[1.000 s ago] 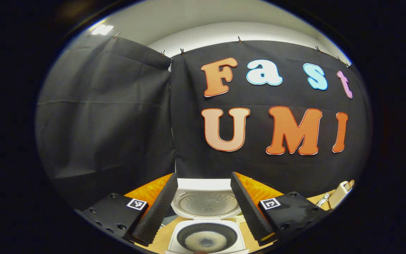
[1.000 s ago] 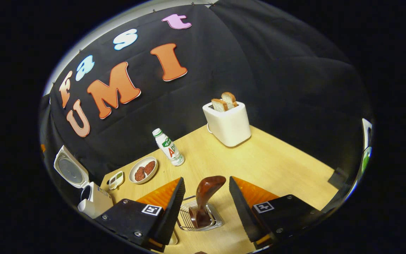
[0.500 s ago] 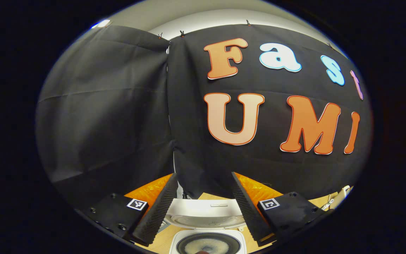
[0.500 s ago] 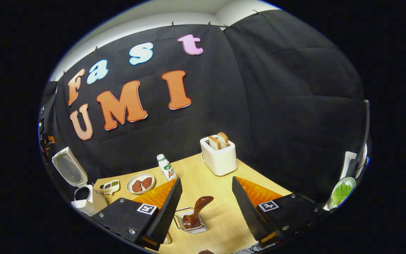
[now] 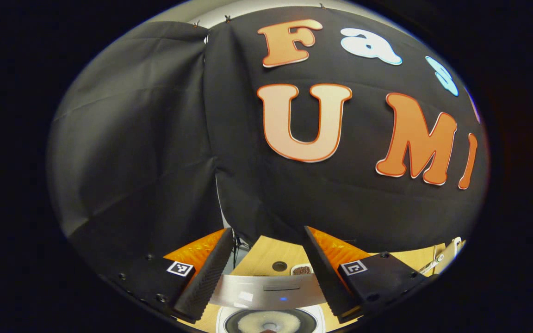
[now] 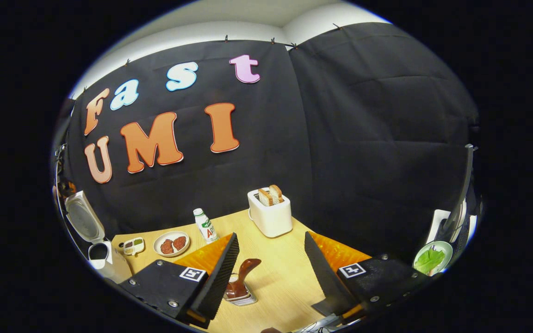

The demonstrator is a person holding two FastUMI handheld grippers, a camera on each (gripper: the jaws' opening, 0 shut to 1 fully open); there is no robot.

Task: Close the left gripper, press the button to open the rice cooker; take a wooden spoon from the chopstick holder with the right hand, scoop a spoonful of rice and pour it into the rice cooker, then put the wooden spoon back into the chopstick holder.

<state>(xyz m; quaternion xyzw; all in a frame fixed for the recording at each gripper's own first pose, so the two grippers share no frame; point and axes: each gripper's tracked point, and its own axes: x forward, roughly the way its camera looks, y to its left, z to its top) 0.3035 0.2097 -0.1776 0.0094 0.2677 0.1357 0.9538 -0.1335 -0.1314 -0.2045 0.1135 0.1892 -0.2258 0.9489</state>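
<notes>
right gripper (image 6: pixel 271 234) gapes over wooden table (image 6: pixel 289 273)

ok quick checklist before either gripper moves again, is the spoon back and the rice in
1. Wooden spoon back in the chopstick holder: ok, it stands in the wire holder, handle leaning up to the right.
2. Right gripper let go of the spoon: ok, fingers wide apart, nothing between them.
3. Rice in the rice cooker: ok, white grains lie in the dark inner pot.
4. Cooker lid open: ok, it stands raised behind the pot.
5. Left gripper free: ok, open and empty above the cooker.
6. Spilled rice on the table: cannot tell, too small to judge.
</notes>
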